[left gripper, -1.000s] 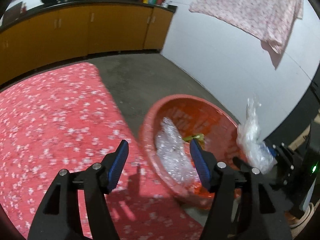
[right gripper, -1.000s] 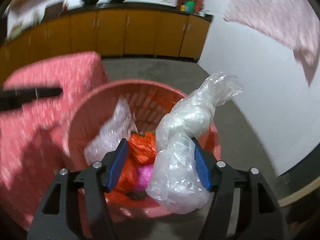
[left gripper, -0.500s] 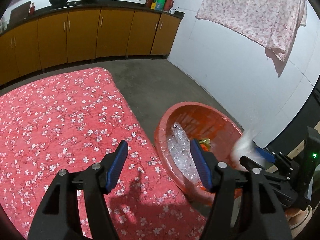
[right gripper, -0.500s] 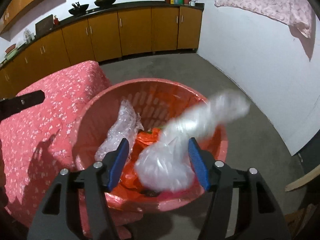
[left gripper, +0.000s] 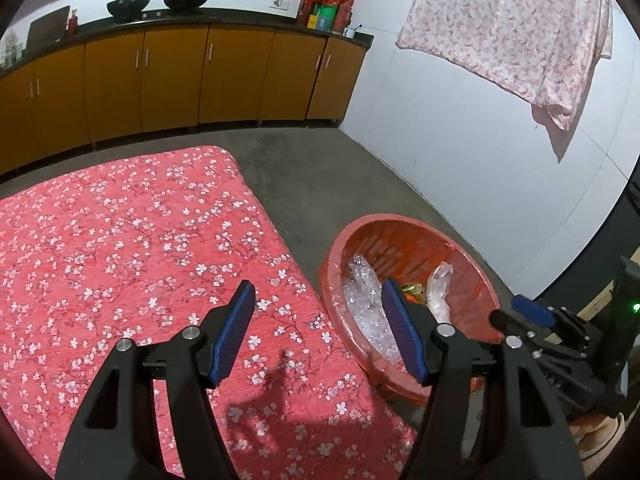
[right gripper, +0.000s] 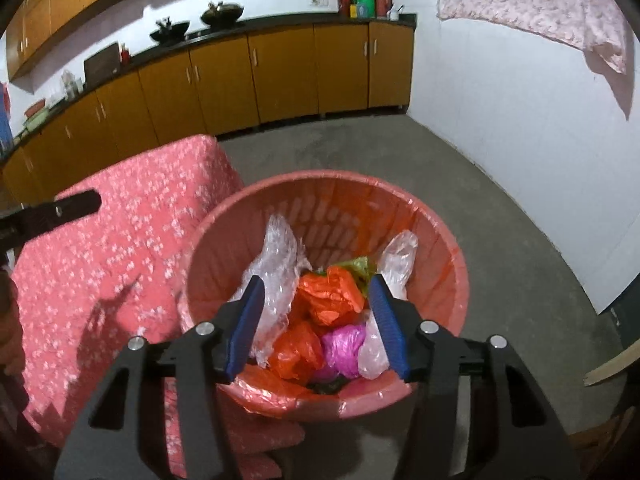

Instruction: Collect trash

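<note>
Currently, the right gripper (right gripper: pixel 316 320) hovered over the round red plastic basket (right gripper: pixel 456 280), jaws apart, nothing held. The clear crumpled plastic bag (right gripper: pixel 394 260) lay inside, against the right wall, beside orange bags (right gripper: pixel 328 298), a pink bag (right gripper: pixel 344 350) and bubble wrap (right gripper: pixel 276 264). The left gripper (left gripper: pixel 318 334) was also spread and empty, above the red floral-cloth table (left gripper: pixel 120 240) just beside the basket.

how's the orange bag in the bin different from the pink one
The orange plastic bag sits higher on the pile in the red basket, near the middle; the pink plastic bag lies lower, toward the near rim. The orange one looks bulkier and more loosely crumpled, the pink one balled tighter. Both are crumpled plastic trash.
</note>
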`<state>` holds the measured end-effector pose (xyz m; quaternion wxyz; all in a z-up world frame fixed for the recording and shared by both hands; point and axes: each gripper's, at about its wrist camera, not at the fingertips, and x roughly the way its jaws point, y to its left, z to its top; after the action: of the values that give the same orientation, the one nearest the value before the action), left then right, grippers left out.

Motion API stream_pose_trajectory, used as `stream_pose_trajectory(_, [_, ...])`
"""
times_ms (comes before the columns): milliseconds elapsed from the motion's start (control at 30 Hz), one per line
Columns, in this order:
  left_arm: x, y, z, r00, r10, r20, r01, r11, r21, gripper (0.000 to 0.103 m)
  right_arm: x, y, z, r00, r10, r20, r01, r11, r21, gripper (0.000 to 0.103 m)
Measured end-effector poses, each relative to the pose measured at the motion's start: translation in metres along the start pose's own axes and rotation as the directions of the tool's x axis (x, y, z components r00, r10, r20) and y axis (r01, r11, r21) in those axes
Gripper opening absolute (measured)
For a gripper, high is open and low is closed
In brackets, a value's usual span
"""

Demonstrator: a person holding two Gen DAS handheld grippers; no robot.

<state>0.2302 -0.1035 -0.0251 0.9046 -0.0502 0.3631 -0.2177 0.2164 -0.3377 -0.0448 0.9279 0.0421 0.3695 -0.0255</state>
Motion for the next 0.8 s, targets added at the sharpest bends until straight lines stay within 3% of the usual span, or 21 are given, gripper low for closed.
stream_pose_trajectory(100, [-0.013,0.000,0.000,0.999,0.008,0.031,-0.008,1.000,0.007,0.076,-0.013,-0.003,0.004,0.999,-0.006,0.036,0.005,1.000,0.022,0.059])
stream_pose_trajectory(400, [-0.076,0.000,-0.002,0.986,0.039,0.160,-0.047,0.998,0.042,0.097,-0.073,-0.004,0.013,0.982,-0.012,0.189,-0.011,0.993,0.117,0.084])
stream_pose_trajectory(533, [-0.108,0.001,-0.009,0.977,0.062,0.206,-0.073,0.996,0.045,0.101,-0.101,0.001,0.011,0.967,-0.011,0.253,-0.031,0.986,0.163,0.095])
stream_pose_trajectory(700, [-0.144,0.005,-0.024,0.955,0.135,0.265,-0.149,0.988,0.035,0.101,-0.138,0.010,0.000,0.947,0.007,0.322,-0.082,0.972,0.220,0.098])
stream_pose_trajectory(800, [-0.159,0.009,-0.036,0.942,0.186,0.280,-0.197,0.980,0.010,0.101,-0.159,0.022,-0.008,0.934,-0.011,0.356,-0.065,0.978,0.199,0.099])
